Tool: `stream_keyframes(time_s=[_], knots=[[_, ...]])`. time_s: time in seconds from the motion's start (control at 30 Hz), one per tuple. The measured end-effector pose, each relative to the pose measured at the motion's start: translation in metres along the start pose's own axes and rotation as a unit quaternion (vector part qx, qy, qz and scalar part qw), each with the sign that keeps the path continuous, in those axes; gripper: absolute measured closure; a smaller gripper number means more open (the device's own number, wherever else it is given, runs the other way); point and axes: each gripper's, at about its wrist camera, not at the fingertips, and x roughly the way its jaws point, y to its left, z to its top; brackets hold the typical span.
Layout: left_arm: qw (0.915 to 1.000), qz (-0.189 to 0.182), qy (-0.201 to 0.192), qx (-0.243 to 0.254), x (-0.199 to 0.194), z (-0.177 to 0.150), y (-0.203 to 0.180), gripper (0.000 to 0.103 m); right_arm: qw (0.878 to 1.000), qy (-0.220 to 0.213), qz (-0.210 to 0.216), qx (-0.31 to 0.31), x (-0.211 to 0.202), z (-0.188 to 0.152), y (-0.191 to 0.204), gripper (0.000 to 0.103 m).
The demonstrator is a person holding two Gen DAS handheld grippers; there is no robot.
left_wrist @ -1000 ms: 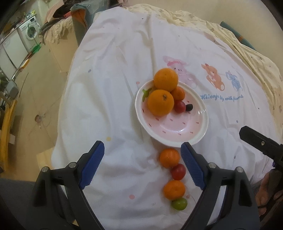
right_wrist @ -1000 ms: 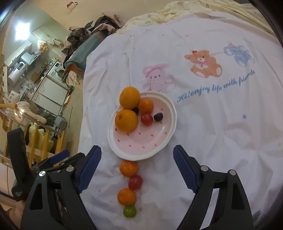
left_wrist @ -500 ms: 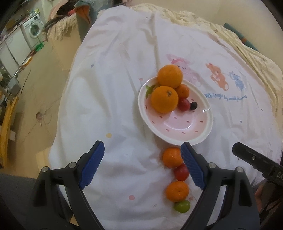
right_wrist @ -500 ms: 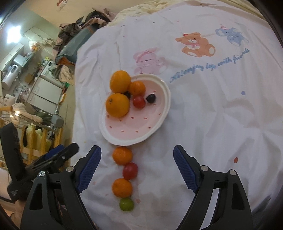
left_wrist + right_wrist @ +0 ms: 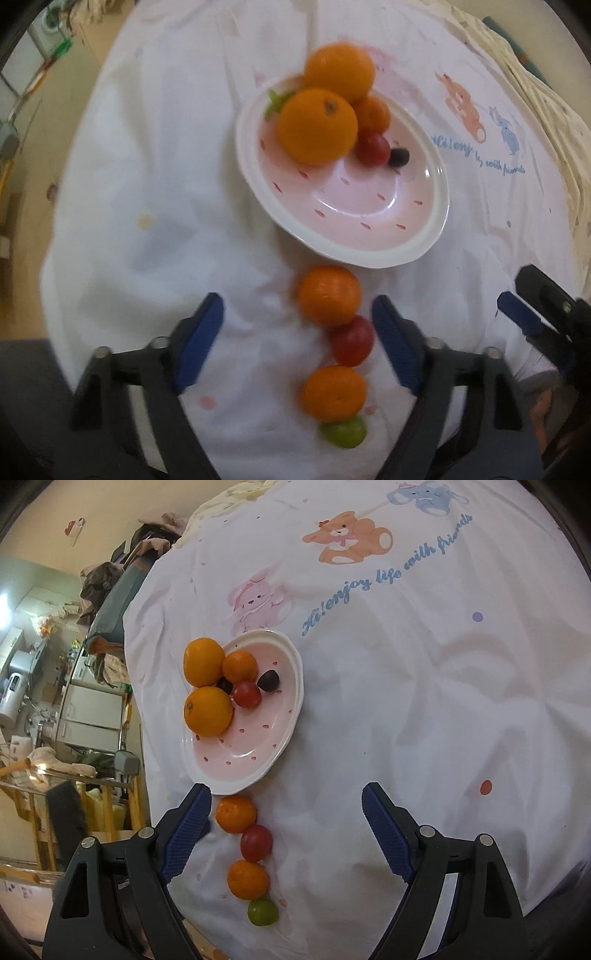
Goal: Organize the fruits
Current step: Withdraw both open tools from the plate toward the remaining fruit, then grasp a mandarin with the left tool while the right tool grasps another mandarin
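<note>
A pink plate (image 5: 369, 206) (image 5: 255, 753) on the white cloth holds two big oranges (image 5: 317, 125) (image 5: 208, 710), a small orange, a red tomato (image 5: 372, 149) and a dark grape (image 5: 268, 680). In front of it lies a row on the cloth: a mandarin (image 5: 328, 295) (image 5: 236, 813), a red tomato (image 5: 351, 345) (image 5: 256, 842), a second mandarin (image 5: 332, 393) (image 5: 247, 880) and a green fruit (image 5: 344, 432) (image 5: 262, 912). My left gripper (image 5: 297, 343) is open, its jaws on either side of the row. My right gripper (image 5: 286, 834) is open above the row.
The white cloth (image 5: 424, 686) with cartoon animals and blue writing covers the table. Its left edge drops to a wooden floor (image 5: 26, 155). Cluttered shelves and appliances (image 5: 44, 686) stand at the left. The right gripper's tip (image 5: 539, 306) shows at the right of the left wrist view.
Both grippers have moved closer to the table, so the plate and the row of fruit look larger. The left view is blurred by motion. No fruit has moved.
</note>
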Motion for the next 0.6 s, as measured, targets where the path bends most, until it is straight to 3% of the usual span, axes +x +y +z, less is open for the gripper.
stream_keyframes(time_s=[0.17,0.5,0.6], knots=[[0.9996,0.011,0.023,-0.007,0.022,0.002,-0.010,0.035,1.000,0.002,0.003,0.013,0.000,0.002,-0.007,0.017],[0.9986,0.047,0.023,0.011,0.034,0.004,-0.026,0.035,0.999,0.008,0.016,0.027,0.000,0.002,-0.012,0.017],[0.9982,0.056,0.014,0.013,0.033,0.003,-0.029,0.045,0.999,0.009,0.017,0.028,0.000,0.002,-0.011,0.017]])
